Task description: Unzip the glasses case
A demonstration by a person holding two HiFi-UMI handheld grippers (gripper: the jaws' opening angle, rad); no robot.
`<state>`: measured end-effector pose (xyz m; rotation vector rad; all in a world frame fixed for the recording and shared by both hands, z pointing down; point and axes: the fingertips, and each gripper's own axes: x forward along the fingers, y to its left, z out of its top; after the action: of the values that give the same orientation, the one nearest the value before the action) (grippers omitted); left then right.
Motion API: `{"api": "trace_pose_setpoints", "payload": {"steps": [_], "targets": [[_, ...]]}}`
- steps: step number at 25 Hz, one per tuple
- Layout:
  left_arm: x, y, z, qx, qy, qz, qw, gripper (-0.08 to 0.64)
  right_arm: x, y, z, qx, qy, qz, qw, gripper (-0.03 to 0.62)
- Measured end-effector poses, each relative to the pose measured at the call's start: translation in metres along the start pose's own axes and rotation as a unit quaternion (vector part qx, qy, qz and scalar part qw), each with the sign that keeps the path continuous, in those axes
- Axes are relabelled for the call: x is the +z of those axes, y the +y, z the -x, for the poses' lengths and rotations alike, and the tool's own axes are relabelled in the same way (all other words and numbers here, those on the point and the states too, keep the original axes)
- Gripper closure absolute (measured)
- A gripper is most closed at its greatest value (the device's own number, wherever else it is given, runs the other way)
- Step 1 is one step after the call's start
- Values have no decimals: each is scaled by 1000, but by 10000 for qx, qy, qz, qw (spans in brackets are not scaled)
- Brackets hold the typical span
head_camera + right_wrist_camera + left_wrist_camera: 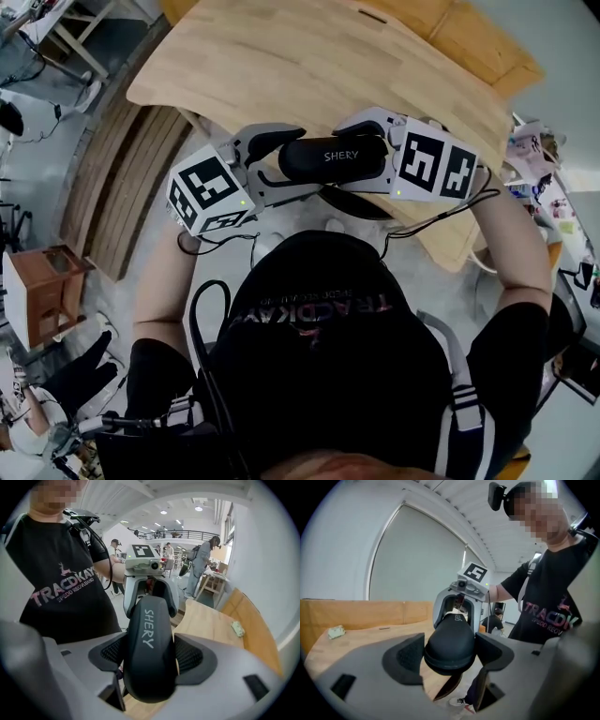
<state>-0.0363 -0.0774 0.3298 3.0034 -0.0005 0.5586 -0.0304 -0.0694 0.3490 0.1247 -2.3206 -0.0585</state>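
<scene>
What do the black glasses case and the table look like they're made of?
Case: seems a moulded hard shell with a matte black skin, perhaps faux leather or rubbery coating. It is smooth and rounded, with low sheen and white printed lettering; the exact covering is unclear.
Table: light wood, probably joined strips or veneer. Grain lines and strip seams show, and the finish looks satin.

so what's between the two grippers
The case spans from the left gripper to the right gripper, an end between each one's jaws; the head view shows it.
</scene>
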Motion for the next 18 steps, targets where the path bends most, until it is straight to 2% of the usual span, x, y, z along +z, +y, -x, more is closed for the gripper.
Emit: {"api": "trace_pose_setpoints", "payload": {"steps": [3, 9, 15, 18], "targets": [[-3, -13, -4, -324, 98, -143, 9993, 219, 2, 9, -1, 163, 9, 217, 9996, 265], [2, -20, -8, -516, 26, -152, 9985, 219, 5, 11, 1, 359, -159, 336, 9987, 265], [3, -17, -8, -321, -59, -242, 9992, 222, 8, 8, 1, 288, -223, 490, 9981, 261], [7, -6, 2, -60, -313, 91, 9995, 224, 15, -6, 6, -136, -497, 457, 9976, 249]]}}
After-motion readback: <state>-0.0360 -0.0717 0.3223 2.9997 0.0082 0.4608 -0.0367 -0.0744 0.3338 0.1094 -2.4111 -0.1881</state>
